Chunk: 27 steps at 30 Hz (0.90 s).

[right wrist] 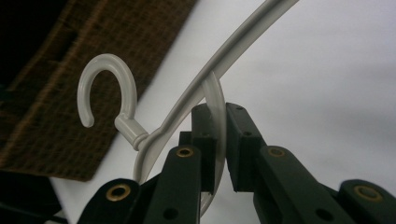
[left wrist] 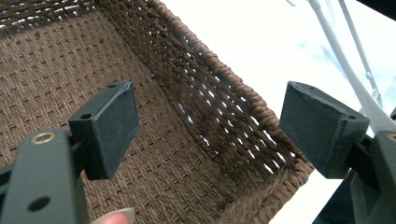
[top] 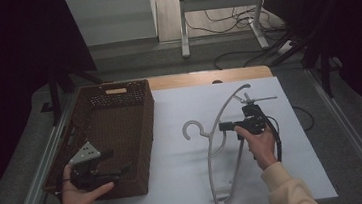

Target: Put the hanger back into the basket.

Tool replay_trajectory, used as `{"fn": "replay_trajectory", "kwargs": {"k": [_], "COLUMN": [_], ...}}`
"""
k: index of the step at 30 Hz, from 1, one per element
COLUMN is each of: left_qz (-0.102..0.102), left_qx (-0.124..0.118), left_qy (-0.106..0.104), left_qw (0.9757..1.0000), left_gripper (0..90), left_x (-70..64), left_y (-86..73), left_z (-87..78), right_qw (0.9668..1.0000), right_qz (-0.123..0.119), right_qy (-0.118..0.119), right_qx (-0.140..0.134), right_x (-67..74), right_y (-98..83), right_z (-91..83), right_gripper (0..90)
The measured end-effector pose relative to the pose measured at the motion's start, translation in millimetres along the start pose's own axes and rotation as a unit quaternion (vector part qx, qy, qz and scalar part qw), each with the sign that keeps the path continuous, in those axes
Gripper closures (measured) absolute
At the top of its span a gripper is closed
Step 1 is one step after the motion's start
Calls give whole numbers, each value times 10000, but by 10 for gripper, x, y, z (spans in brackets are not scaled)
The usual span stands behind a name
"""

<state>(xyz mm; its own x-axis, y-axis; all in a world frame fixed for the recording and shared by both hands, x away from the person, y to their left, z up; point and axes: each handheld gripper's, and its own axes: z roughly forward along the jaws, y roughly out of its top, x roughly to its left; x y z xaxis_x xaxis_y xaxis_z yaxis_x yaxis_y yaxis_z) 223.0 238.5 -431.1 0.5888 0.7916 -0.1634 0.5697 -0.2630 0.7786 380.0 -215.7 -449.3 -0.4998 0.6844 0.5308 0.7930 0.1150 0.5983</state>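
Note:
A light grey plastic clothes hanger (top: 213, 144) lies on the white table top (top: 186, 177), its hook (top: 191, 128) pointing left toward the basket. My right gripper (top: 225, 126) is shut on a thin curved inner strip of the hanger (right wrist: 215, 107) just beside the hook's neck (right wrist: 133, 135). A brown woven basket (top: 116, 133) stands at the left of the table. My left gripper (top: 122, 169) hangs open over the basket's near right corner (left wrist: 261, 121), nothing between its pads (left wrist: 116, 123).
The hanger's long arms run toward the table's front edge (top: 218, 199). A wooden board (top: 206, 77) edges the table's far side. Metal rails (top: 353, 135) flank the table. Cables and a stand's legs (top: 222, 27) lie on the floor beyond.

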Motion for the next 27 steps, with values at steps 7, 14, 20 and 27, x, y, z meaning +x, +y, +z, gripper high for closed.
{"fn": "replay_trajectory", "kwargs": {"k": [7,14,20,27], "left_qz": [-8,14,46,97], "left_qx": [24,44,68,108], "left_qy": [-5,-36,-63,-135], "left_qw": [10000,10000,9999,9998], "left_gripper": [197,196,197,197], "left_x": [-1,-28,-53,-105], "left_y": [-3,4,11,33], "left_z": [9,29,61,112], "right_qw": [9979,9933,9889,9868], "right_qz": [-188,-406,-386,-399], "right_qy": [568,979,1263,1366], "right_qx": [-238,-467,-685,-771], "right_x": [18,89,81,92], "right_y": [30,68,76,79], "right_z": [-75,-144,-172,-183], "right_gripper": [829,832,836,841]}}
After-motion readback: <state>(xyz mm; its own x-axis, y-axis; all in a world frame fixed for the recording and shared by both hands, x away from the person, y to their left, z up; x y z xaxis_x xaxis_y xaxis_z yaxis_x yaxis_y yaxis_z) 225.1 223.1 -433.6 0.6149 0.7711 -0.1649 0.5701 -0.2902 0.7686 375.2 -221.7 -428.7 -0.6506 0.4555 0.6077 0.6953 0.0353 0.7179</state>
